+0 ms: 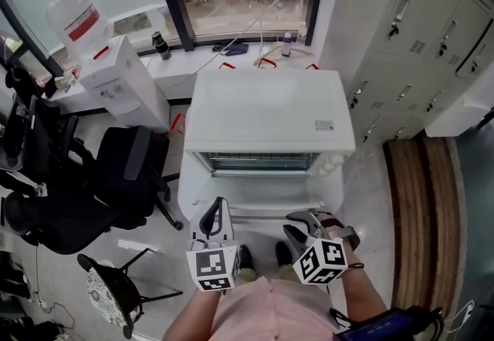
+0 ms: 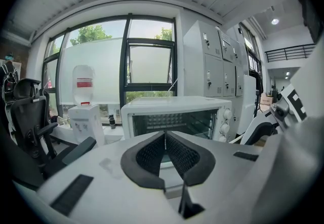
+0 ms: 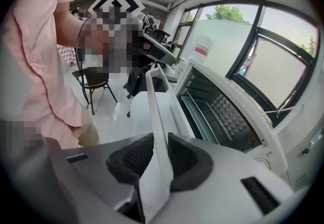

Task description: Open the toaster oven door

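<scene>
Clamping door handle (image 3: 153,99): right tool (image 3: 158,138) (right gripper view) | left tool (image 2: 165,135) closed

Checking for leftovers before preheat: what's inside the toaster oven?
A wire rack and a dimpled back wall show past the open door; no food visible. The cavity floor under the rack is covered from view.

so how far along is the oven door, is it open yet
Done: the door of the oven lies folded down flat, and the rack inside shows. In hand: the right gripper is shut on the door handle. The left gripper is shut on nothing, short of the oven. Left: probably only letting go of the handle.
</scene>
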Demonstrator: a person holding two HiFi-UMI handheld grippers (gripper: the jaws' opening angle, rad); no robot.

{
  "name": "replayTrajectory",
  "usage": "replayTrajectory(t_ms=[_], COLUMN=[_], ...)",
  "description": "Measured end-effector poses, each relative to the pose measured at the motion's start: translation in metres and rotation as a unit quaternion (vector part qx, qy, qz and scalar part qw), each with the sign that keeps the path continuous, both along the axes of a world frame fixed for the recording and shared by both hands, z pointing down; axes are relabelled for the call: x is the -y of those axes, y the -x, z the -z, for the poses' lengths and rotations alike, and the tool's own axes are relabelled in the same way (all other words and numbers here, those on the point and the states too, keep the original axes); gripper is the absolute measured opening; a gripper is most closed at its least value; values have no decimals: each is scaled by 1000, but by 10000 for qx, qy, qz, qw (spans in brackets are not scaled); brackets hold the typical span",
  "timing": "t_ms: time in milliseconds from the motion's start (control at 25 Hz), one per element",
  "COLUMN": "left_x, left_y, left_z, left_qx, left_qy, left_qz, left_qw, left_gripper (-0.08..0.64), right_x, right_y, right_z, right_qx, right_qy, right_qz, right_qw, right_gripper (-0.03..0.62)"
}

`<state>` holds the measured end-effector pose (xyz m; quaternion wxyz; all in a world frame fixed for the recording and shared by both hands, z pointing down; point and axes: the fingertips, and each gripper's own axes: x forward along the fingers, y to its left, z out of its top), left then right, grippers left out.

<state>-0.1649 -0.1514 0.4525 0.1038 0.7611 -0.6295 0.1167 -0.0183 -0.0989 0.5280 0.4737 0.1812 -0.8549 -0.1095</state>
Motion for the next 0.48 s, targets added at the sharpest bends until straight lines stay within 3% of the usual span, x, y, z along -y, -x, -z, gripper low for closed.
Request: replayTrajectory(t_ms=[480], left_x=[-6], left_y=[10], left_z=[-38], left_qx=[-65], left_qy=[424], left_qz=[62], left_qw=[9991], left_gripper=[17], right_x=[-12], right_y=[1], right_z=[-9], right_qx=[78], right_qy=[141], right_qz=[-20], right_qw=[9999], right_gripper=[87])
